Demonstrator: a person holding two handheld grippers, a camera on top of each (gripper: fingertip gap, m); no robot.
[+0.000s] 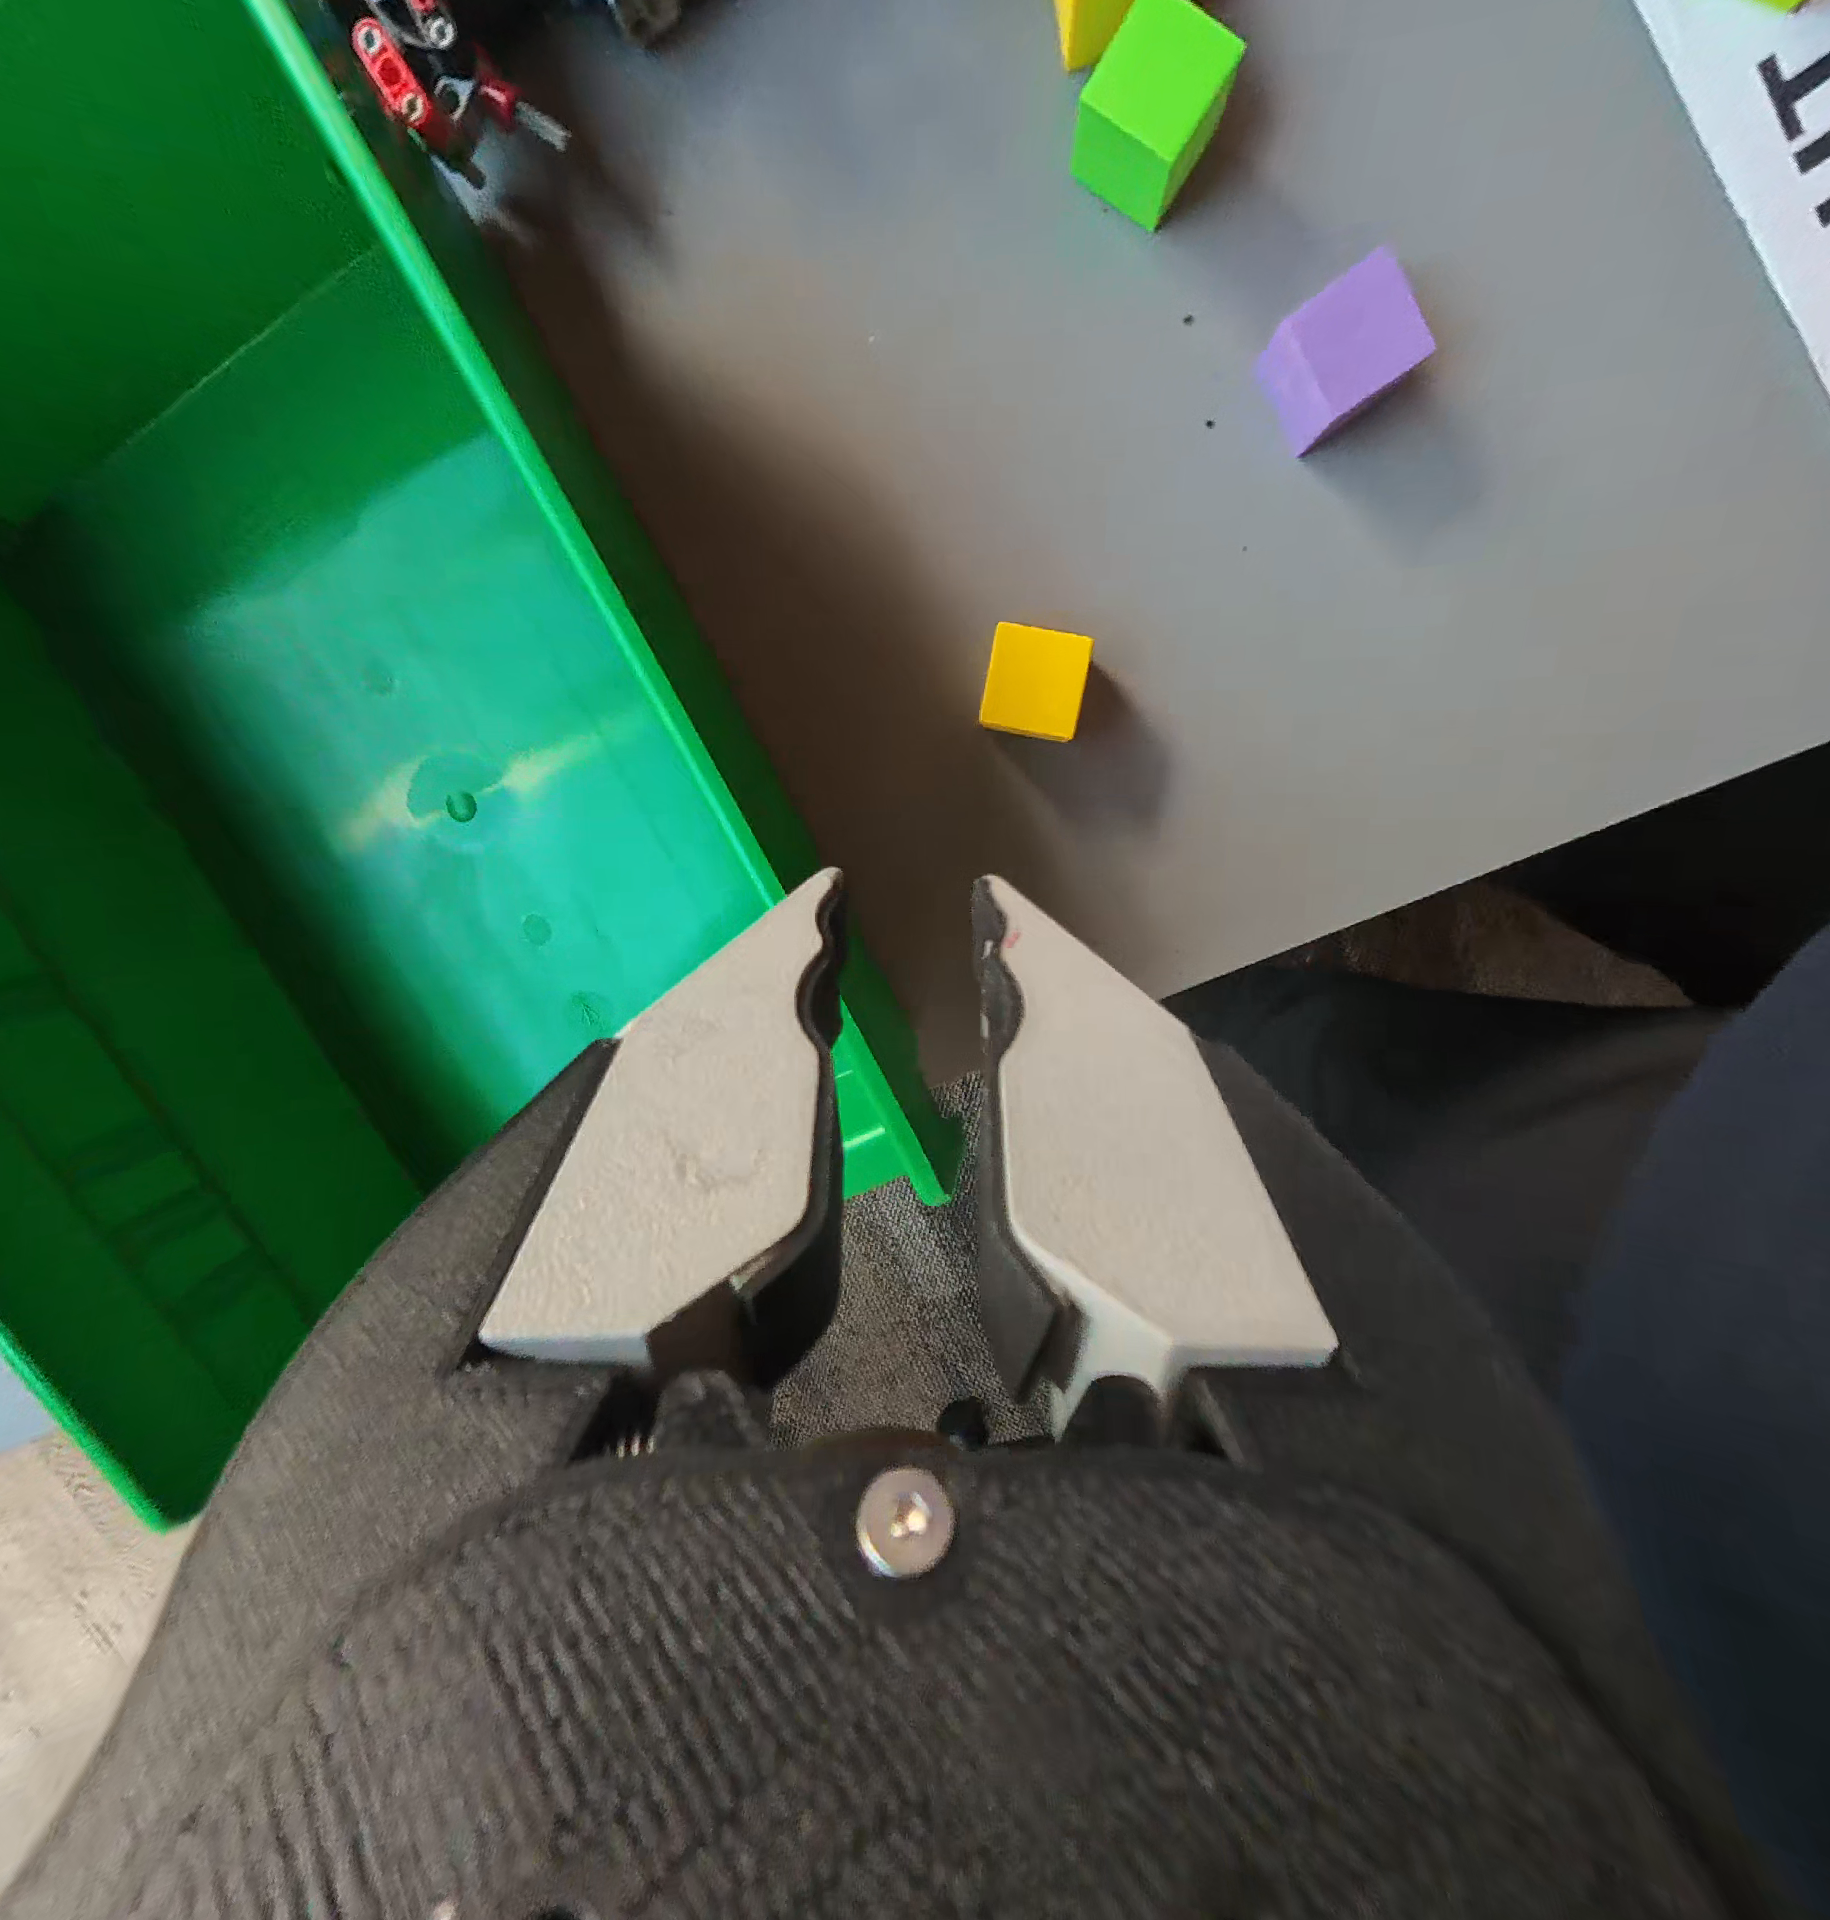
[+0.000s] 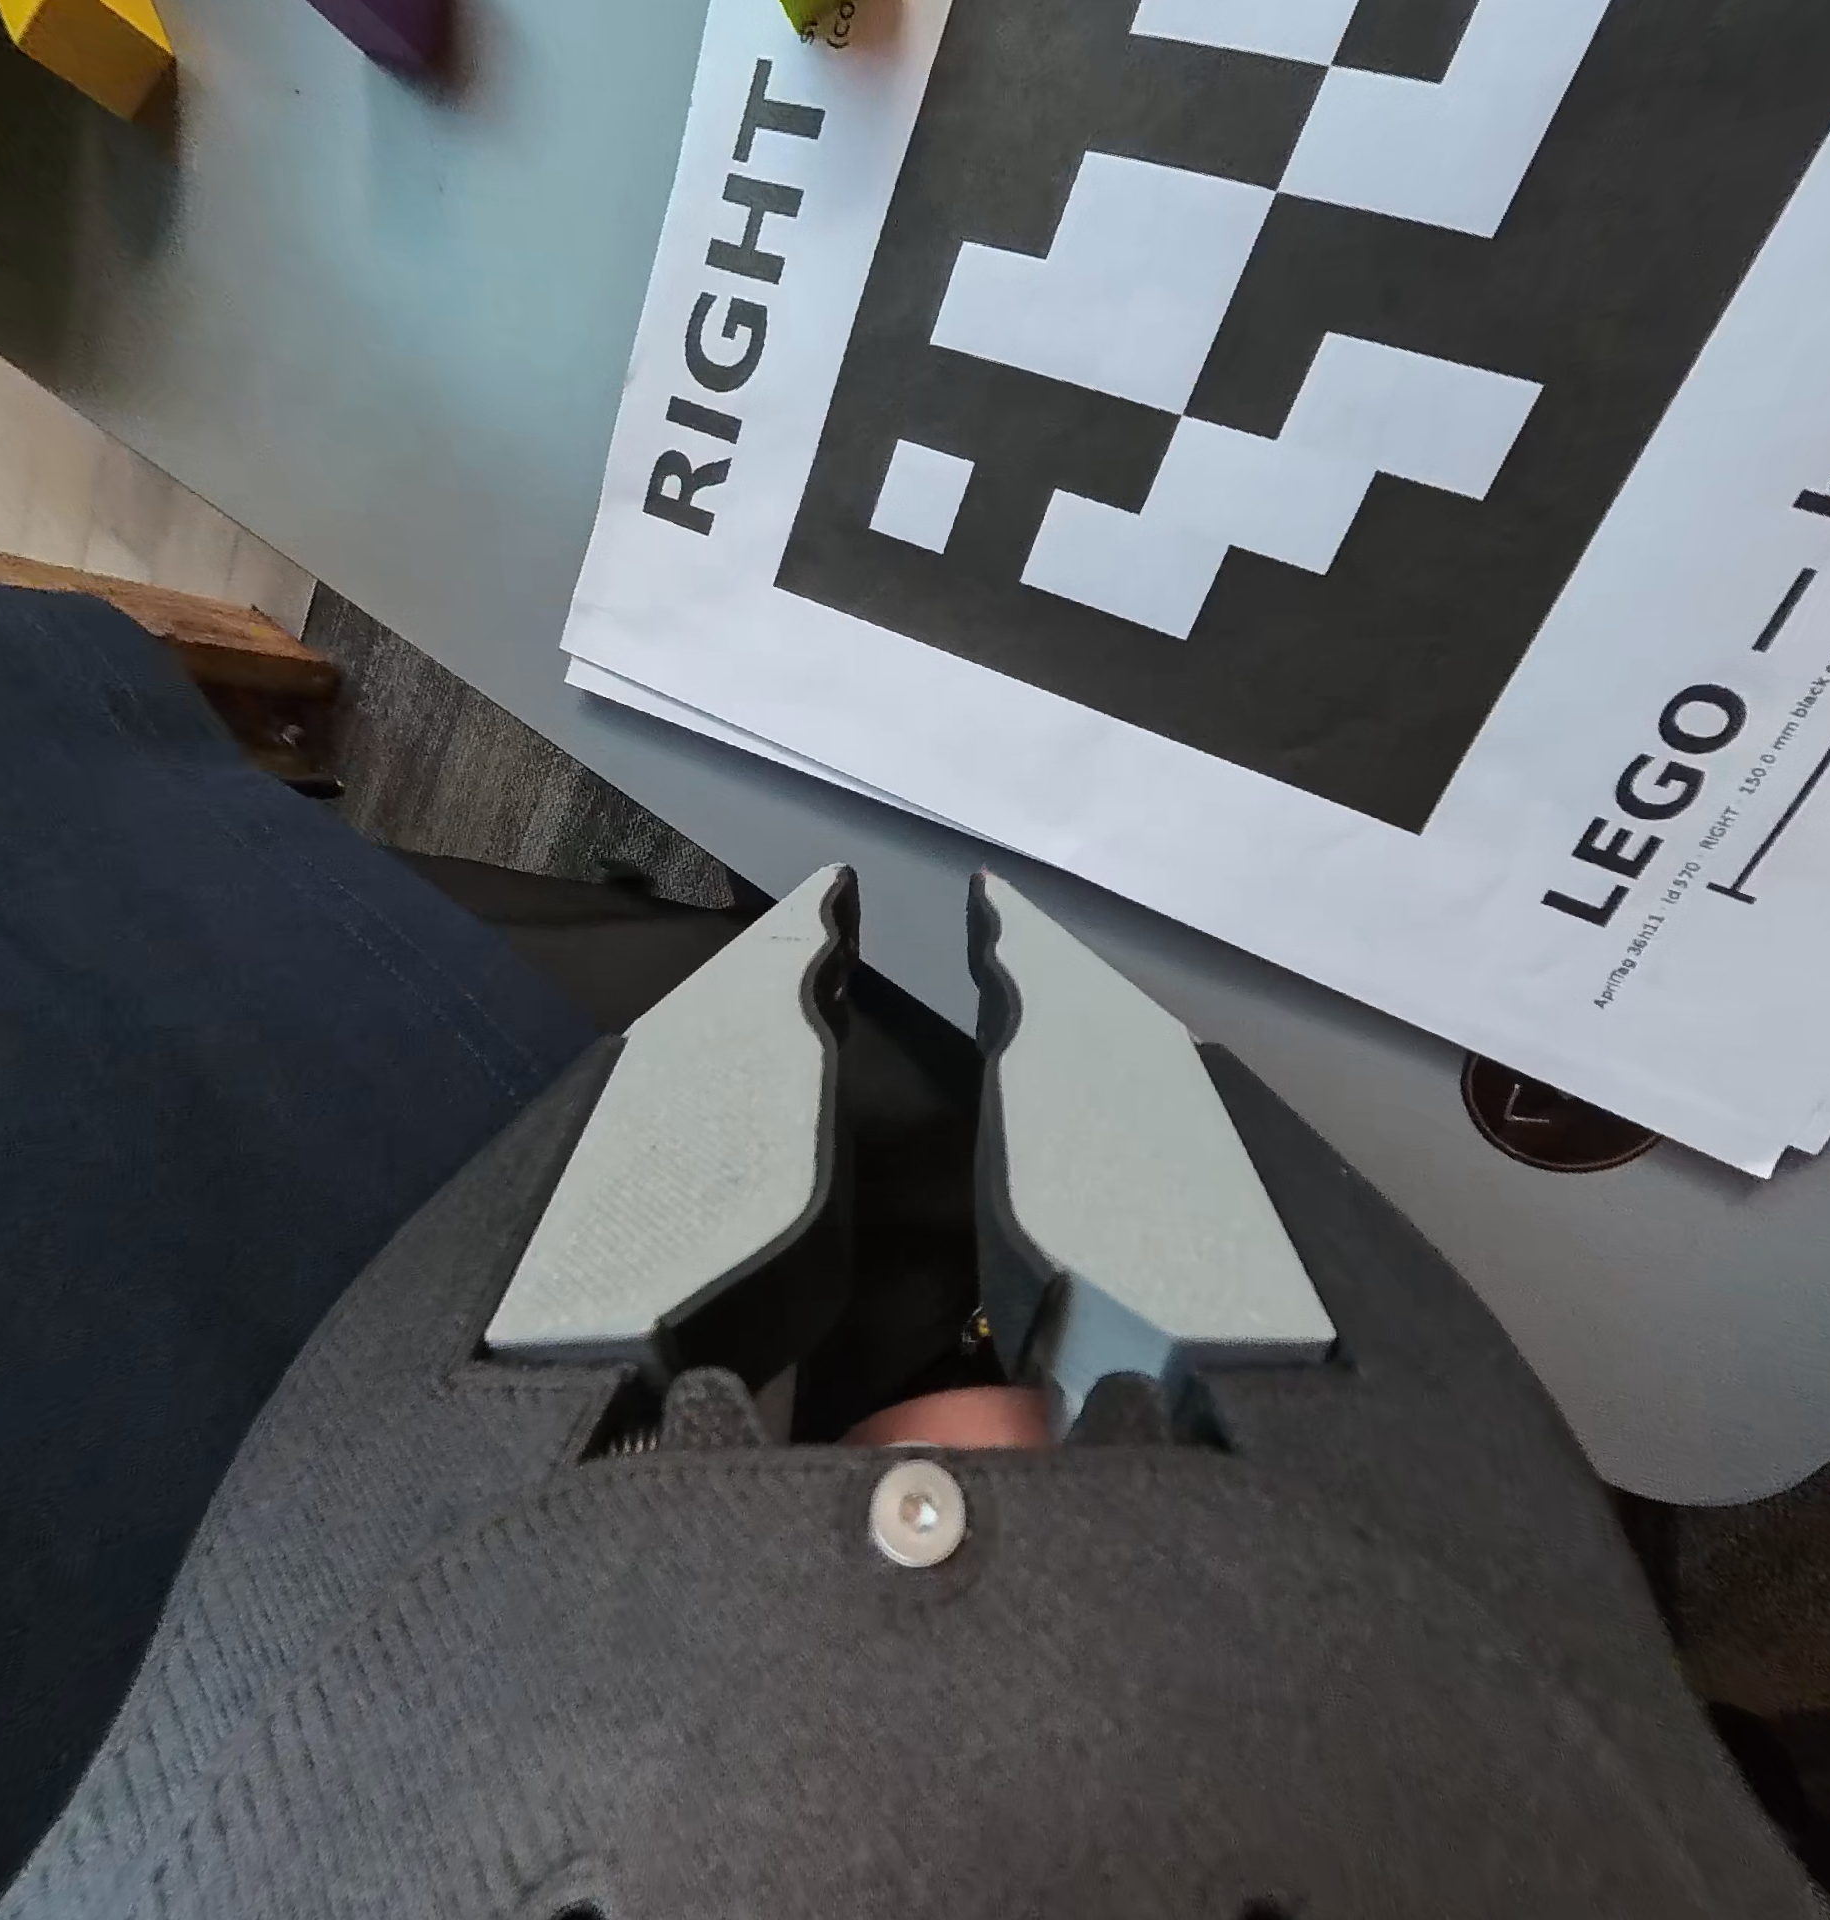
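My left gripper [image 1: 906,899] is open with nothing between its pads. It hovers over the right wall of a green bin [image 1: 620,613], at the near edge of the grey table [image 1: 1306,665]. The nearest block is a small yellow cube [image 1: 1033,681], a little ahead of the fingertips. A purple block [image 1: 1345,348] and a green block [image 1: 1155,109] lie farther off. My right gripper [image 2: 911,899] is open and bare, above the table's near edge [image 2: 921,925], just short of a white printed sheet [image 2: 1150,748] with a black and white square pattern.
Small red and black parts [image 1: 433,83] lie beyond the bin. A second yellow block [image 1: 1087,26] stands behind the green one. A person's dark-clothed leg [image 2: 163,935] lies left of the right gripper. A dark round disc [image 2: 1555,1127] pokes out from under the sheet. The small yellow cube [image 1: 1033,681] is about 8 cm from my left fingertips and 30 cm from my right. My left gripper is the nearer one to the purple block [image 1: 1345,348]: about 15 cm, against 25 cm.
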